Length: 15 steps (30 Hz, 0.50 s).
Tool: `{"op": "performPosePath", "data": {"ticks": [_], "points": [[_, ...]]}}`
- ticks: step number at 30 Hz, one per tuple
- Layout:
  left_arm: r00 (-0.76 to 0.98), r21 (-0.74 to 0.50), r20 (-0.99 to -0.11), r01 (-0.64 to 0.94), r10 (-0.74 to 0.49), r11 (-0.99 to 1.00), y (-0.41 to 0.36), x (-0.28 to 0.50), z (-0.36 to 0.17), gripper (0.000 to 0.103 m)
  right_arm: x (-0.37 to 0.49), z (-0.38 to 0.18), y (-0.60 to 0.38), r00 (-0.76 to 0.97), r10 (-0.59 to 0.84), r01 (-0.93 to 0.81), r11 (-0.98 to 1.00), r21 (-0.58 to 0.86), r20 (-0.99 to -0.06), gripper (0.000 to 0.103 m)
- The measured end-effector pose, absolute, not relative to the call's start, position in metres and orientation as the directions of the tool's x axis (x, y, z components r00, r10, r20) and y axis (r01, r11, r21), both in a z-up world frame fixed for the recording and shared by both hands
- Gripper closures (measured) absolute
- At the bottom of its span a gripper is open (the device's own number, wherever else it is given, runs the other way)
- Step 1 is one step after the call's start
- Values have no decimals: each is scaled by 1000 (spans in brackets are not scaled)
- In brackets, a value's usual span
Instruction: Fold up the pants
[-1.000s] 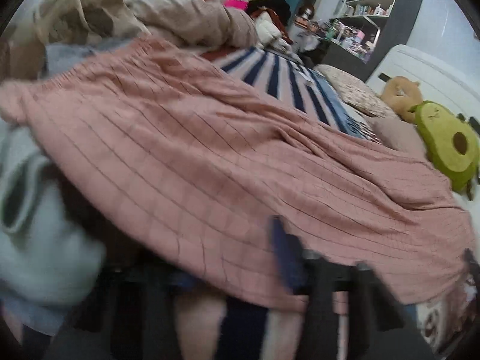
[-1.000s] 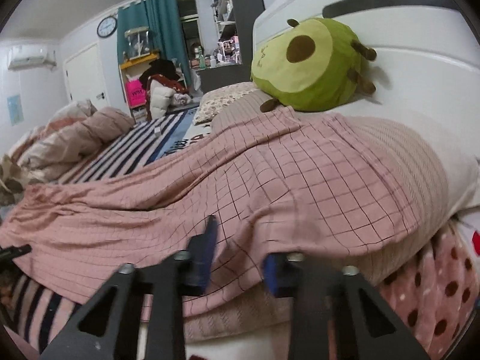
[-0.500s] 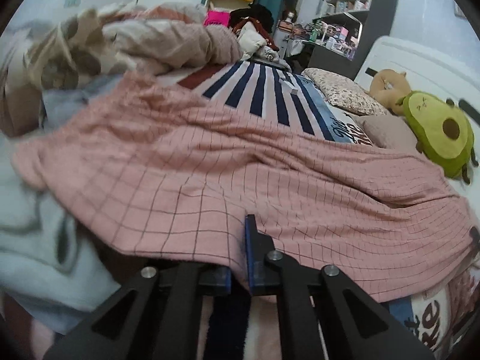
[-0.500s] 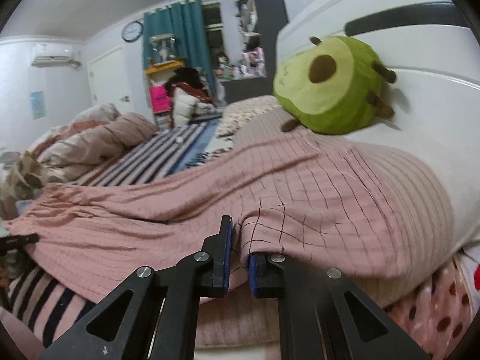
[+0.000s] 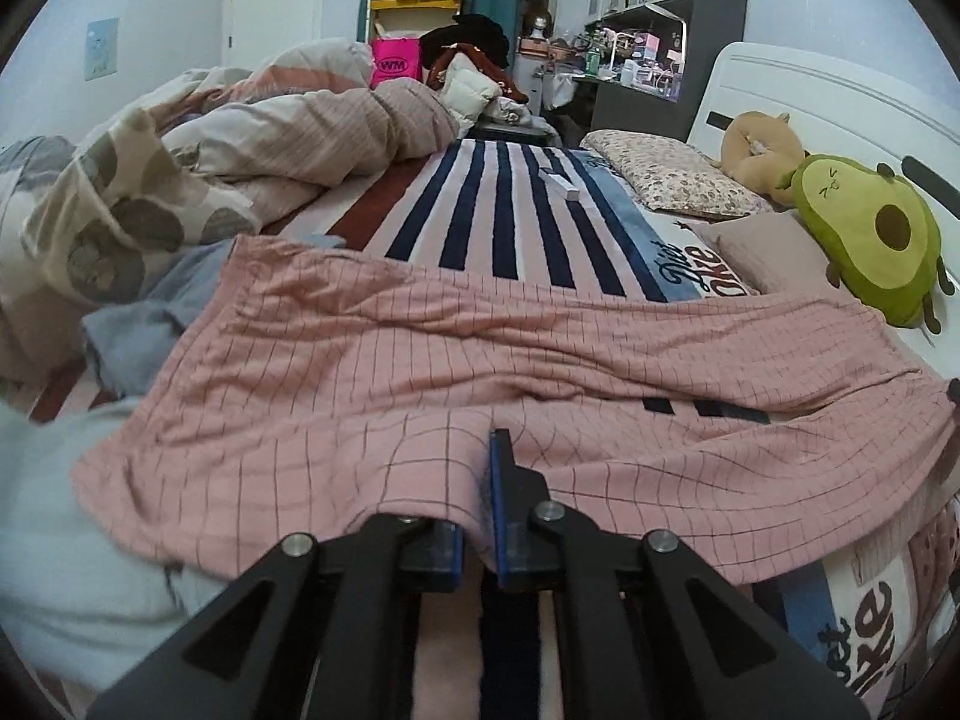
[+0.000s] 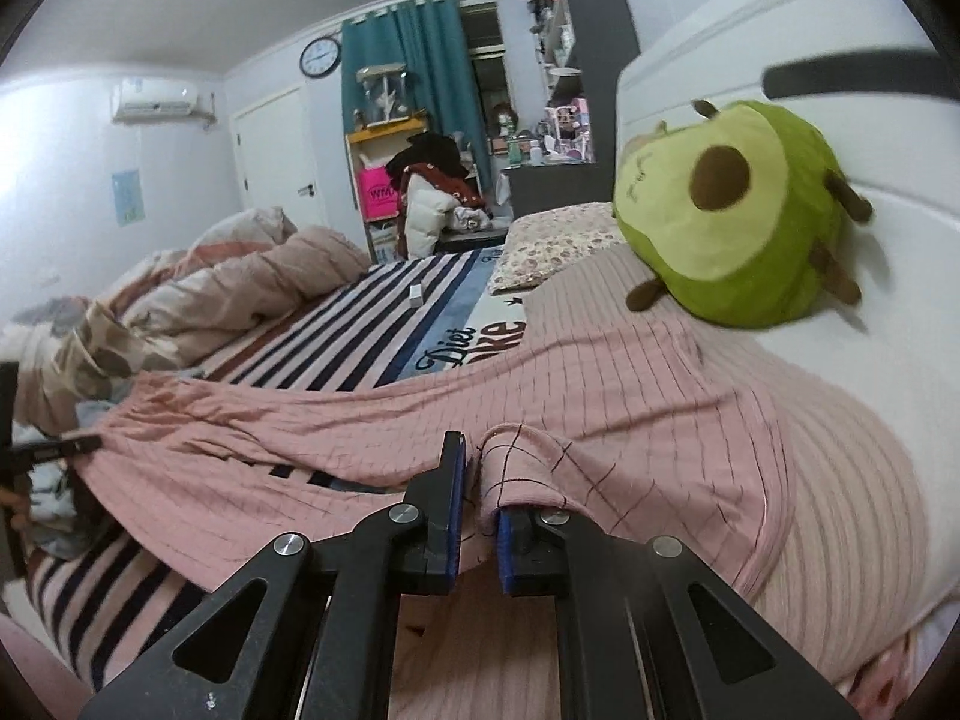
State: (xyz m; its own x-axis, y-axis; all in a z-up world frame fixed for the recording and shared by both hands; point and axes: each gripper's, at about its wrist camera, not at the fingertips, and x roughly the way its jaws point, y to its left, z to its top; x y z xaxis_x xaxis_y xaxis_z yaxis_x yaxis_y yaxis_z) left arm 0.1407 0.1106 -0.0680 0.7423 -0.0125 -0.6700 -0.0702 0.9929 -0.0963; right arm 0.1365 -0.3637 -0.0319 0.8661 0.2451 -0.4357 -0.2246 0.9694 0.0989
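Observation:
The pink checked pants (image 5: 384, 384) lie stretched across the striped bed. My left gripper (image 5: 477, 516) is shut on their near edge, the cloth bunched between the blue pads and lifted off the bed. In the right wrist view the same pants (image 6: 336, 420) run from the pillow end to the far left. My right gripper (image 6: 480, 504) is shut on a raised fold of their near edge. The left gripper's tip (image 6: 78, 444) shows small at the left edge of that view.
A striped blanket (image 5: 516, 210) covers the bed. A crumpled duvet (image 5: 240, 138) is piled at the left, with grey and pale blue clothes (image 5: 138, 324) beside the pants. A green avocado plush (image 6: 738, 210) and pillows (image 6: 840, 468) rest by the white headboard (image 5: 840, 96).
Both grippers closed on the near edge of the pants and rose, lifting that edge off the bed. The striped blanket now shows through a gap under the cloth.

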Motion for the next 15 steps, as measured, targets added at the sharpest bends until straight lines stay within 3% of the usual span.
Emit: {"op": "performPosePath", "data": {"ticks": [11,15], "points": [[714,-75,-699,-17,-40,997,129,233,-69,98,231,-16,-337,835,184,-218,976,-5,-519,99],[706,-37,-708,-14,-16,999,130,268,-73,98,263,-18,-322,836,109,-194,976,-104,-537,99]]}}
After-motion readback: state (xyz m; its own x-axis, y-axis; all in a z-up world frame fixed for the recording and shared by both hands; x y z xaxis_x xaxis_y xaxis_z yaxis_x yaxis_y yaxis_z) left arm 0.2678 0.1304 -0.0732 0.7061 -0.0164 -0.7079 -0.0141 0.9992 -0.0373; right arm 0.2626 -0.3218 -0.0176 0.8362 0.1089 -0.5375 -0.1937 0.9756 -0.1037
